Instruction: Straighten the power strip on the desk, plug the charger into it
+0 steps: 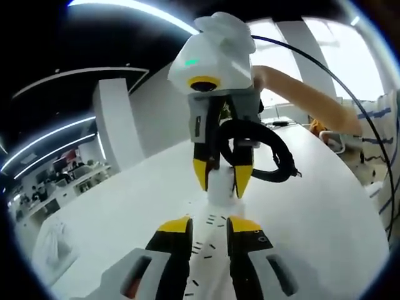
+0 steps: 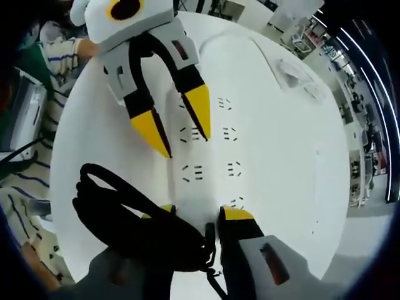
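The white power strip lies flat on the white desk, its rows of sockets running between the two grippers. In the right gripper view, the left gripper hangs over the strip's far end with its yellow-tipped fingers spread, one tip over each long edge; whether they touch the strip I cannot tell. The right gripper sits at the strip's near end, fingers apart to either side of it. A coiled black cable lies against the right gripper's left finger. In the left gripper view, the left gripper straddles the strip, fingers parted, and the right gripper faces it, the black cable looped beside it.
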{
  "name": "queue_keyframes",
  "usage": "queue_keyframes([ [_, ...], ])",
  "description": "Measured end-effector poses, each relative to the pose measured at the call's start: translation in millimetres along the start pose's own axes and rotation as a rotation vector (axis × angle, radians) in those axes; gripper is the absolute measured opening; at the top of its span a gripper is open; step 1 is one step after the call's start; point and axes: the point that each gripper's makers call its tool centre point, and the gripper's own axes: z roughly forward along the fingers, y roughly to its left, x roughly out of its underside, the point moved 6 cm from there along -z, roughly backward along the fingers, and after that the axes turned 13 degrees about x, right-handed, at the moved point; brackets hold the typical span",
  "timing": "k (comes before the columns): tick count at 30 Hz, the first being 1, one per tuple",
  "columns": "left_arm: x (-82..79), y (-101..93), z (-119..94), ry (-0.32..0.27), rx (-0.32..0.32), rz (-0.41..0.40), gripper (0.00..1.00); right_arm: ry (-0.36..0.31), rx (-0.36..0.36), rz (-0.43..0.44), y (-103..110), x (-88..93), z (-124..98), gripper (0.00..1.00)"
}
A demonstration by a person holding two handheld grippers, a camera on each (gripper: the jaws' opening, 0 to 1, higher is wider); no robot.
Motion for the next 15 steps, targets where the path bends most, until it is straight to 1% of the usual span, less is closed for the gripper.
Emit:
queue_keyframes([
  [4, -0.6, -2.4, 0.5, -0.003, 0.001, 0.001, 0.21, -0.052, 0.021, 0.006, 1.4, 2.0, -1.3, 0.25],
  [7, -1.2, 0.0, -0.7, -0.003, 0.000, 0.000, 0.21, -0.075, 0.036, 0.012, 2.5, 2.9, -2.0, 0.25],
  [15, -0.6, -2.7, -0.6, -0.005, -0.008, -0.005, 0.21, -0.184, 0.088, 0.009, 3.6, 6.3, -4.2, 0.25],
])
